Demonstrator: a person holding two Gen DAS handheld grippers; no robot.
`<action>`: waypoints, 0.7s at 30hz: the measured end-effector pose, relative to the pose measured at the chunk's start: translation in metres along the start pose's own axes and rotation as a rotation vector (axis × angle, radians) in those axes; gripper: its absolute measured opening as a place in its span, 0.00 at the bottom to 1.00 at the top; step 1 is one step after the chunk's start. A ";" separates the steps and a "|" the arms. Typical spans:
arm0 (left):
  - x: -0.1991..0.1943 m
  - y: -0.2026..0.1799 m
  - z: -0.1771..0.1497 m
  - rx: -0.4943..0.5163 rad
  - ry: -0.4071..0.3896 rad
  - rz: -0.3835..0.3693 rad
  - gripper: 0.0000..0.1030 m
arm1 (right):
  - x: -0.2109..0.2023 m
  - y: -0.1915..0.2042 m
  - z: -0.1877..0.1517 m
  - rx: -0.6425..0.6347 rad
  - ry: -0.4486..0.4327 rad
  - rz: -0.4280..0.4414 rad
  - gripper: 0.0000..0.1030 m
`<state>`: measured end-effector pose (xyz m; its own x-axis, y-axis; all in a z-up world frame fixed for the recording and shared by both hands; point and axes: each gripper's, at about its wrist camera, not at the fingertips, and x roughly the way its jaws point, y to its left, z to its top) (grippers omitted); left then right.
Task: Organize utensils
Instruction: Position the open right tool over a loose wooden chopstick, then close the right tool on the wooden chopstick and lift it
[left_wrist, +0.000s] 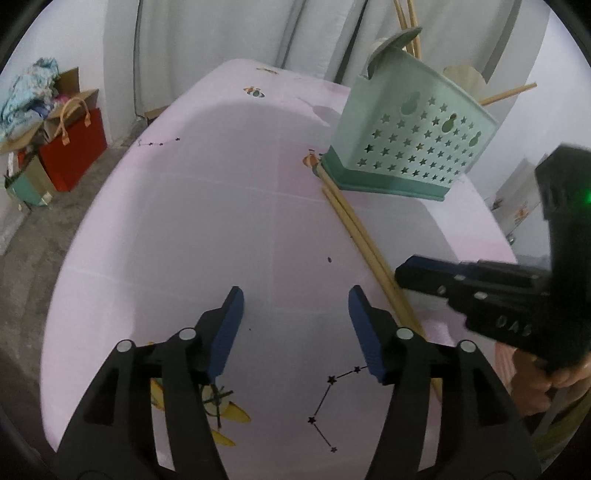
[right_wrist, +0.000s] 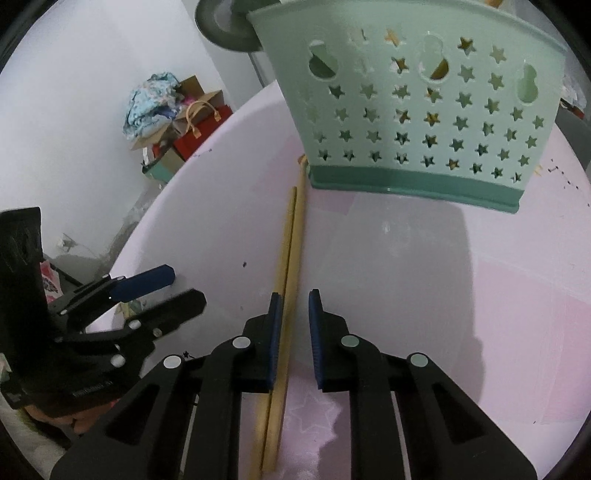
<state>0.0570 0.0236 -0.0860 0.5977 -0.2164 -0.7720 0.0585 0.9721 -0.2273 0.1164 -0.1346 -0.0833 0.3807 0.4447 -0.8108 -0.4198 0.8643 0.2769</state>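
Right wrist view: right gripper (right_wrist: 295, 295) angles down, fingers narrow around chopsticks (right_wrist: 290, 258); left gripper (left_wrist: 295, 295) wide, empty.

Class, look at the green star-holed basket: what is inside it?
Through the green basket's holes, tan wooden pieces show; chopsticks and pale round utensil heads rise above its rim. The basket's wall covers their lower ends.
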 end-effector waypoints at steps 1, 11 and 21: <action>0.000 -0.001 0.000 0.006 0.002 0.012 0.59 | -0.001 0.000 0.001 -0.006 0.000 0.000 0.15; -0.002 -0.003 0.003 0.038 0.014 0.116 0.66 | 0.007 0.005 0.001 -0.062 0.012 -0.062 0.10; -0.005 -0.005 0.003 0.067 0.005 0.160 0.67 | 0.003 0.001 -0.006 -0.066 0.014 -0.088 0.07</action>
<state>0.0555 0.0200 -0.0792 0.5994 -0.0590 -0.7983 0.0167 0.9980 -0.0613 0.1121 -0.1340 -0.0889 0.4076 0.3638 -0.8376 -0.4389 0.8824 0.1696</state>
